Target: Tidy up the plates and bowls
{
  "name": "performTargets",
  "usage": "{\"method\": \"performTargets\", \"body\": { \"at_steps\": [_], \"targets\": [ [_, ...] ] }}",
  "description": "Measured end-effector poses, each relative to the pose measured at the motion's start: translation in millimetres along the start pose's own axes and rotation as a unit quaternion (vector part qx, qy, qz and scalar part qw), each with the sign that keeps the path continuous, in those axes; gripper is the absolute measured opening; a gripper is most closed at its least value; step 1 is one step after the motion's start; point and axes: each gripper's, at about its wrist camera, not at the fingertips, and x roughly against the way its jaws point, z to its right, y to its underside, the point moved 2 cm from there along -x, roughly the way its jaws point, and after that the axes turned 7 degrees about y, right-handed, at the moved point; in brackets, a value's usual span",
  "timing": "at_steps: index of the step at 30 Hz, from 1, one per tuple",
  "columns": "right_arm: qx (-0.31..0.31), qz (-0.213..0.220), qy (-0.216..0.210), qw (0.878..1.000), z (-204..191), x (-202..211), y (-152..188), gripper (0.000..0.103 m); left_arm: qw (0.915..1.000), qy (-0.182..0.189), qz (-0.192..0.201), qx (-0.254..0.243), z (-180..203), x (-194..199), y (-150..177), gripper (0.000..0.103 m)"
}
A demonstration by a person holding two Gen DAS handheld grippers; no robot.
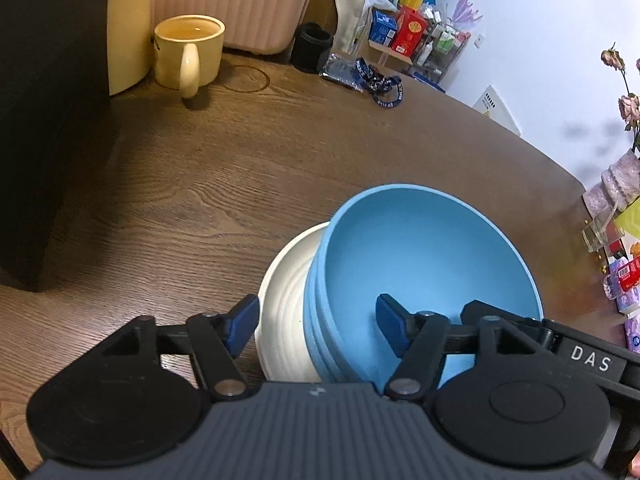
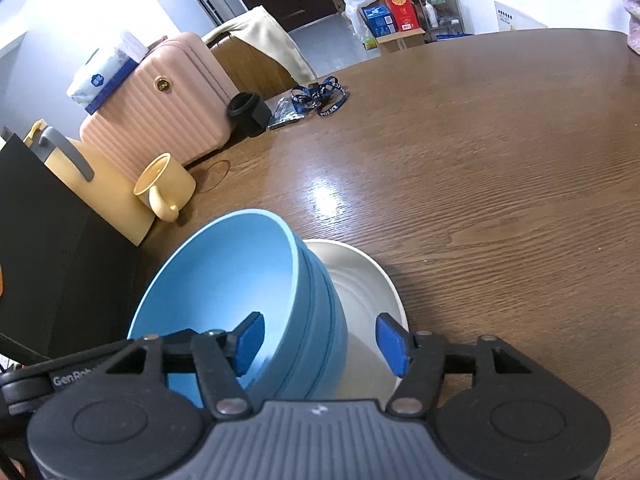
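A stack of blue bowls (image 1: 424,256) sits in a white ribbed plate (image 1: 284,292) on the wooden table (image 1: 200,184). My left gripper (image 1: 318,330) is open and straddles the near wall of the bowl stack, one finger inside the top bowl and one outside over the plate. The right wrist view shows the blue bowls (image 2: 224,280) and white plate (image 2: 360,280) from the other side. My right gripper (image 2: 318,344) is open and straddles the bowl wall in the same way, left finger inside the bowl.
A yellow mug (image 1: 188,52) with liquid stands beside a yellow jug (image 2: 92,184) and a black box (image 1: 44,120) at the left. A pink suitcase (image 2: 160,104), a black cup (image 2: 248,112) and blue lanyard (image 2: 320,96) lie farther back. Vase and clutter (image 1: 616,216) at the right edge.
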Motion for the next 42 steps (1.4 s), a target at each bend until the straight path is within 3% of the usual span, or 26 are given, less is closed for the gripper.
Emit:
{"method": "performTargets", "body": {
  "at_steps": [7, 9, 10, 15, 23, 33, 42],
  "targets": [
    [0.0, 0.024, 0.006, 1.0, 1.6, 17.4, 3.3, 0.092, 0.9994, -0.002, 0.032, -0.01, -3.4, 17.2, 2.9, 0.09],
    [0.005, 0.034, 0.009, 0.999, 0.2, 24.2, 5.2, 0.097, 0.9988, 0.001, 0.047, -0.017, -2.3, 23.9, 4.5, 0.103],
    [0.008, 0.039, 0.01, 0.999, -1.1, 27.6, 6.1, 0.103, 0.9979, 0.0, 0.061, -0.022, -1.6, 28.9, 5.8, 0.103],
    [0.032, 0.088, 0.024, 0.995, -9.5, 53.5, 14.3, 0.103, 0.991, 0.008, 0.121, -0.057, 7.3, 52.1, 11.6, 0.103],
    [0.043, 0.144, 0.044, 0.988, -2.3, 96.6, 26.6, 0.103, 0.982, 0.03, 0.16, -0.095, 24.3, 78.1, 31.5, 0.103],
    [0.065, 0.189, 0.062, 0.978, 37.6, 150.4, 56.3, 0.103, 0.9795, 0.029, 0.187, -0.069, 44.0, 98.9, 63.7, 0.103],
    [0.082, 0.2, 0.075, 0.973, 84.7, 197.2, 87.9, 0.103, 0.9745, 0.034, 0.211, -0.068, 89.3, 124.5, 110.9, 0.103]
  ]
}}
